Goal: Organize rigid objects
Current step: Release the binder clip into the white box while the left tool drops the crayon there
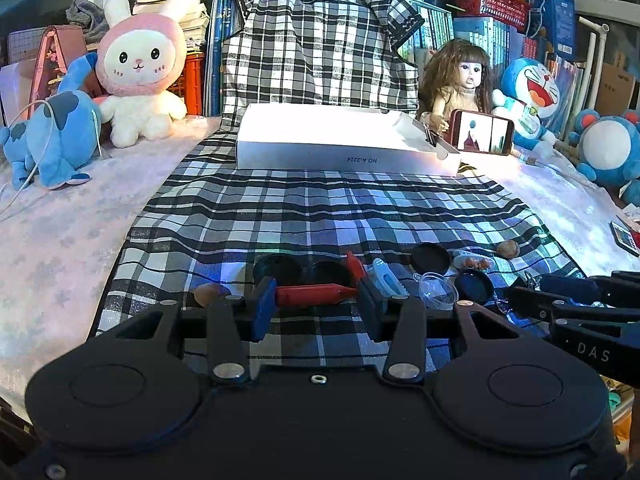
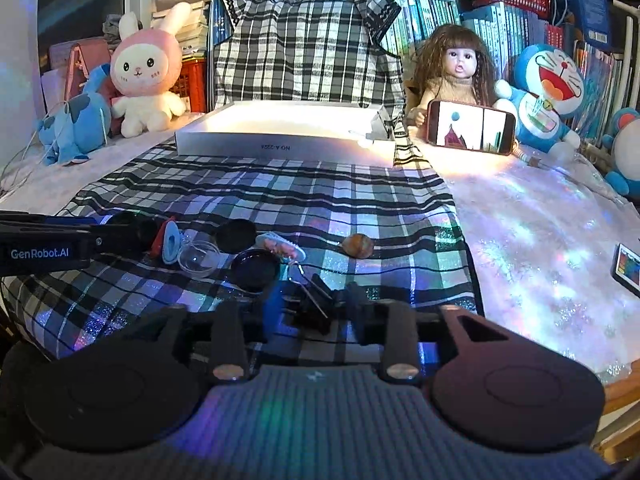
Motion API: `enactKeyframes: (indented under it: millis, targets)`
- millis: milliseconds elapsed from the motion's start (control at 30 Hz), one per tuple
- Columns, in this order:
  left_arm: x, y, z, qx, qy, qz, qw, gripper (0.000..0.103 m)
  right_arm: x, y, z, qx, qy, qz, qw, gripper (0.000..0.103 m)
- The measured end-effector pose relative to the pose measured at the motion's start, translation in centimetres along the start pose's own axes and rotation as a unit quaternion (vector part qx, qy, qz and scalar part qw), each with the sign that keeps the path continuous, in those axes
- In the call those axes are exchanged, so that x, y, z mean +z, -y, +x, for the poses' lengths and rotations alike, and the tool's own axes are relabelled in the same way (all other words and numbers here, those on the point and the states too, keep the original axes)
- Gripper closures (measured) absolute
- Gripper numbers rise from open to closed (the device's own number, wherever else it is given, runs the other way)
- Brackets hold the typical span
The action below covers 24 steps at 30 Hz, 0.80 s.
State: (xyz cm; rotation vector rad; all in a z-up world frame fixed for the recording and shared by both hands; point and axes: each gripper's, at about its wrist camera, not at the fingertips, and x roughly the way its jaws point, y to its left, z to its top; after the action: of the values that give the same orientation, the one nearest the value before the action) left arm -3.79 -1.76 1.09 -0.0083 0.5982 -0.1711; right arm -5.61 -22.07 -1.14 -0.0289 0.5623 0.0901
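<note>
Left hand-held gripper, low over the checked cloth, its blue pads pinching a red pen-like piece held crosswise between them. Right hand-held gripper, jaws spread, straddling a dark binder clip with wire handles that lies on the cloth; the pads do not appear to press it. Scattered just ahead: black round lids, a clear plastic dome, a small brown nut-like ball and a white-and-blue plastic piece. A shallow white box sits open farther back on the surface. Behind it stand a doll, a phone and a pink rabbit plush.
</note>
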Motion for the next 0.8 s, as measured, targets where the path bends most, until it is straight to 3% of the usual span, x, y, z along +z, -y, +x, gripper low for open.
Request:
enactKeyframes:
  millis: [267,400,800]
  targets:
    - [-0.1,0.0,0.0,0.0,-0.001,-0.001,1.0,0.061,-0.4,0.4,0.9,-0.016,0.001,0.018,1.0,0.045]
    - [-0.1,0.2,0.2,-0.003,-0.004,-0.002,1.0,0.061,-0.5,0.1,0.8,-0.011,0.003,0.023,1.0,0.077]
    - [1.5,0.2,0.5,-0.014,0.003,0.0,0.9999,0.061,1.0,0.6,-0.2,-0.011,0.018,0.039,0.999,0.078]
